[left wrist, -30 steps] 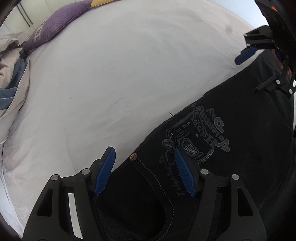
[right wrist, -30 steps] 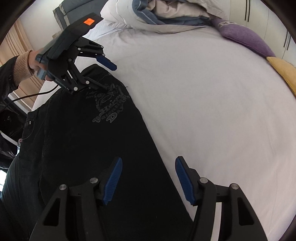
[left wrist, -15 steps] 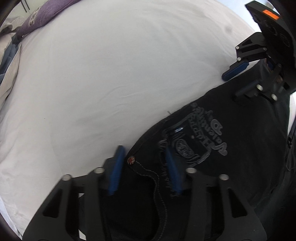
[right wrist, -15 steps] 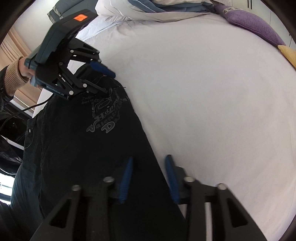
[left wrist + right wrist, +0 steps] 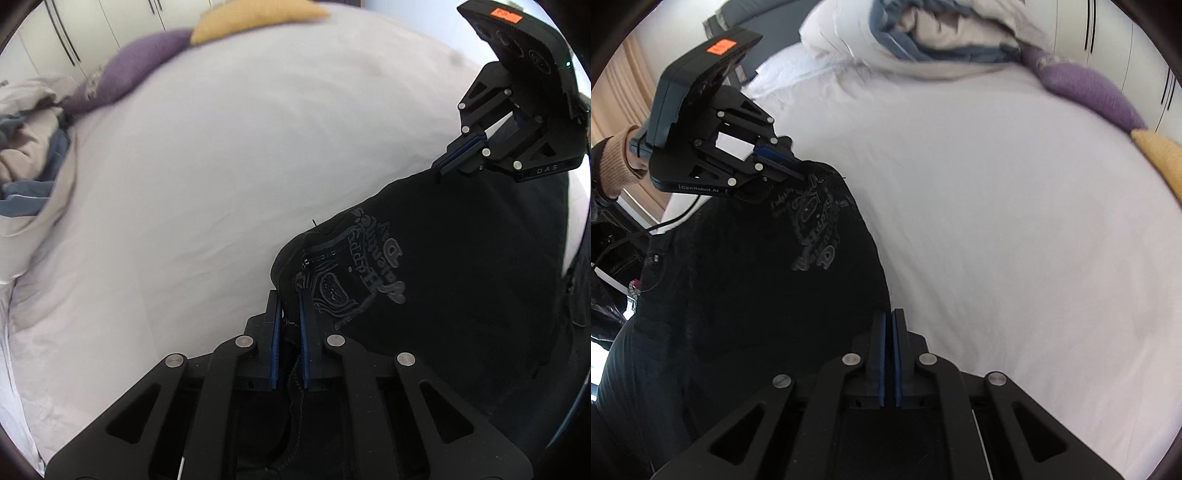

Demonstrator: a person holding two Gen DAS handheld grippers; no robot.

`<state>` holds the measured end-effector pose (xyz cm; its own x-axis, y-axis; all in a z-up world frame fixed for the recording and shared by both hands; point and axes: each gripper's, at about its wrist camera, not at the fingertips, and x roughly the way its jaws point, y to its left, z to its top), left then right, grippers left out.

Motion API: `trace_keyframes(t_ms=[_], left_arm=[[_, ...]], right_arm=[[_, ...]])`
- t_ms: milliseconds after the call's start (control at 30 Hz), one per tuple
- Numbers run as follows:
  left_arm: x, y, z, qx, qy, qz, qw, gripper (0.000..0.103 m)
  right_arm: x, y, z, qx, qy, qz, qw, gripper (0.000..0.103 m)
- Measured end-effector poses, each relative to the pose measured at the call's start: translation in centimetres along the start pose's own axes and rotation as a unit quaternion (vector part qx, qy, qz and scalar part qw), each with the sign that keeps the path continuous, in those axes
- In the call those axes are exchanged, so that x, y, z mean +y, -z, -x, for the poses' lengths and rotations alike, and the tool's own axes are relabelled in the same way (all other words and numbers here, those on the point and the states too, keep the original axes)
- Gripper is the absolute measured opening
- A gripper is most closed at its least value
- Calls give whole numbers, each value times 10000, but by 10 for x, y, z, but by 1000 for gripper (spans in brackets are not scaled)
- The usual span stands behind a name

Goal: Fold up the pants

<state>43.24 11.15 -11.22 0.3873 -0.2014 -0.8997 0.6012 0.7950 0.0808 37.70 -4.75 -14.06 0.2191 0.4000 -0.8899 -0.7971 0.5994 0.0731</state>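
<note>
the black pants (image 5: 461, 266) are lying along the near edge of the white bed (image 5: 229, 177), printed logo facing up, one long side bunching where we are pinching it. our left gripper (image 5: 289, 295) is clamping shut on the cloth beside the logo, and our right gripper (image 5: 888, 317) is closing tight on the same edge further along. we are judging the fold as barely begun: both grips are in place, nothing is doubled over yet. lifting and carrying this edge across is all remaining. purple and yellow pillows (image 5: 1086, 92) are sitting well apart.
</note>
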Motion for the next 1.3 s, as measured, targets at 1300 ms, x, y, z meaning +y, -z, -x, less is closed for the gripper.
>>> trace_keyframes(t_ms=[1300], left_arm=[[-196, 315, 106, -109, -614, -665, 9958, 7]], right_arm=[[390, 159, 9, 874, 1264, 3410, 9274, 3]])
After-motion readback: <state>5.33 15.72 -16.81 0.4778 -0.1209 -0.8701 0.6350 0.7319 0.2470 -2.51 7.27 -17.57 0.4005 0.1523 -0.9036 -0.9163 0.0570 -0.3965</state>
